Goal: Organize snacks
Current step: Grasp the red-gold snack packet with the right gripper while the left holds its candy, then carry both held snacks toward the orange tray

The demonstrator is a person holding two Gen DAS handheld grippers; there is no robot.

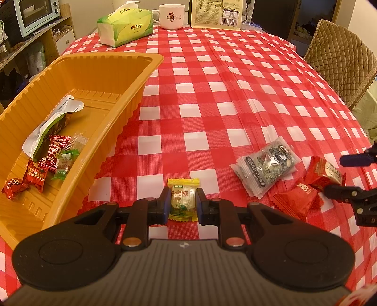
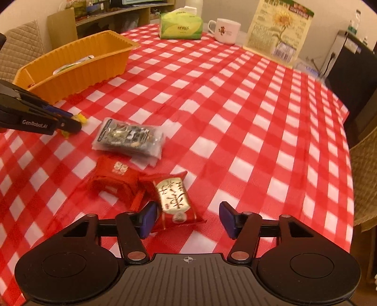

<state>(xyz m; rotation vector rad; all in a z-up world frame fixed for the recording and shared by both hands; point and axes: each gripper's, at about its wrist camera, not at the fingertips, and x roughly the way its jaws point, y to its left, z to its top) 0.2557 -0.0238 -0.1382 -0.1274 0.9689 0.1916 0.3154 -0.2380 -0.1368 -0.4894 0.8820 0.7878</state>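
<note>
My left gripper is shut on a yellow-wrapped candy that lies on the checked tablecloth. An orange tray to its left holds several wrapped snacks. My right gripper is open around a red snack packet with gold lettering; its left finger touches the packet. A second red packet and a clear packet of dark snacks lie just beyond. The left gripper also shows in the right wrist view, and the right gripper in the left wrist view.
A green tissue pack, a white mug and a large yellow bag stand at the table's far edge. A quilted chair is at the right. Shelves with an oven stand at the left.
</note>
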